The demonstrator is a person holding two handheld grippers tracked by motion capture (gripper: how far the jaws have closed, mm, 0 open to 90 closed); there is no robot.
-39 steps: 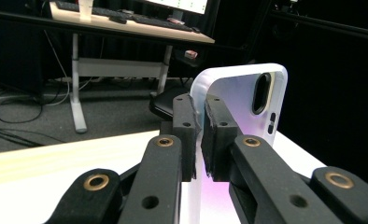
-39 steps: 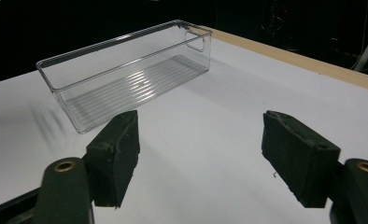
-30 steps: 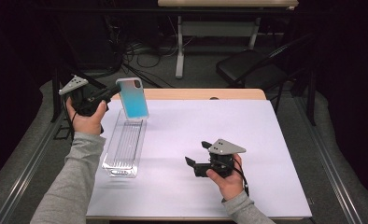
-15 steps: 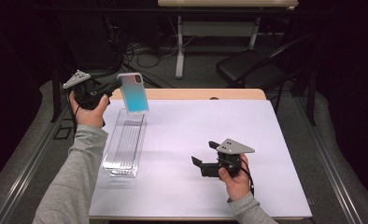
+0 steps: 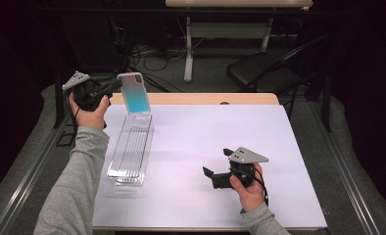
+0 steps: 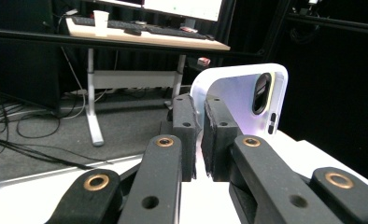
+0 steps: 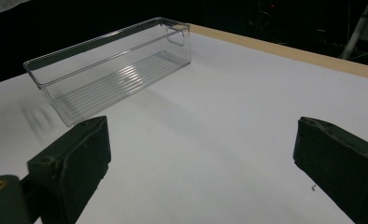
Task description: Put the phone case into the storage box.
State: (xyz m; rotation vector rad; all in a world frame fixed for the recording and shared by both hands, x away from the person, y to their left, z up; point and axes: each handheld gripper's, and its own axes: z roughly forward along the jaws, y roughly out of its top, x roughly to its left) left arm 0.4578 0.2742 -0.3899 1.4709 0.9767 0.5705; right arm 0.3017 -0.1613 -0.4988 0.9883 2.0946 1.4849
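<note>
White table (image 5: 191, 147), one clear bin (image 5: 131, 152), left tool (image 5: 113, 87) clamping one phone case (image 5: 133, 93), right tool (image 5: 216, 169) just widened, empty.

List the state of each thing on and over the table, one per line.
Phone case: clamped by its edge, held upright in the air above the far end of the bin.
Clear bin: empty, upright on the table.
Left hand-held gripper: shut on the phone case.
Right hand-held gripper: open, nothing between its jaws, which have just been opening.
</note>
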